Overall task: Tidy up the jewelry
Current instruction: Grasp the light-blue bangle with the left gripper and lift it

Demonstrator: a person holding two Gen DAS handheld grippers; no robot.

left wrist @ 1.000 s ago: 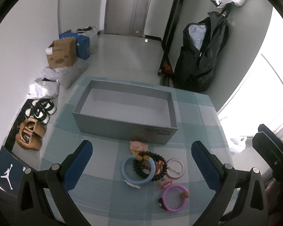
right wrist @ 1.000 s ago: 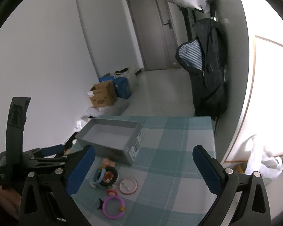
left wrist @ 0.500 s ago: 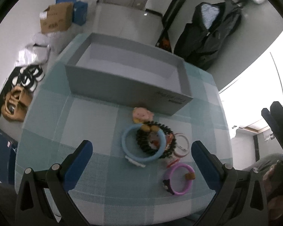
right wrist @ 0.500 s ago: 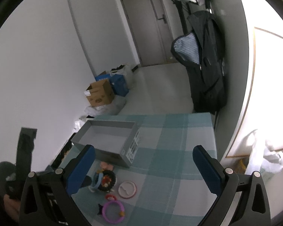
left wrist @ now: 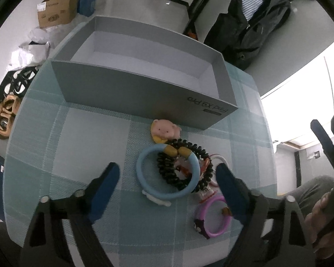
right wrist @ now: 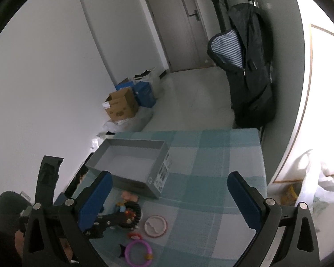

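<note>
1. The left gripper (left wrist: 167, 173) is pointing steeply down over the pile of jewelry, its jaws closing, with the blue bangle (left wrist: 167, 173) and the black coiled band (left wrist: 184, 166) lying between the pads; the pads are not pressing on anything
2. The right gripper (right wrist: 167, 191) is hanging spread wide and empty over the checked tablecloth (right wrist: 211, 166), well to the side of the pile
3. The pink ring (left wrist: 213, 215) is sitting nearest the front edge of the table, partly under the left gripper's right finger; a white ring (right wrist: 155, 225) is lying just beside the black band, and a small red piece (right wrist: 134, 235) between the two
4. The pig charm (left wrist: 164, 131) is resting just in front of the near wall of the grey box (left wrist: 133, 93), touching the blue bangle's yellow clasp
5. The box is standing open and empty inside, its left end close to the table's left edge
6. To the right of the box and pile a wide stretch of cloth is lying bare up to the far and right edges
7. Beyond the table, a cardboard box (right wrist: 120, 108) is sitting by the wall and a dark jacket (right wrist: 249, 71) is hanging on the right
</note>
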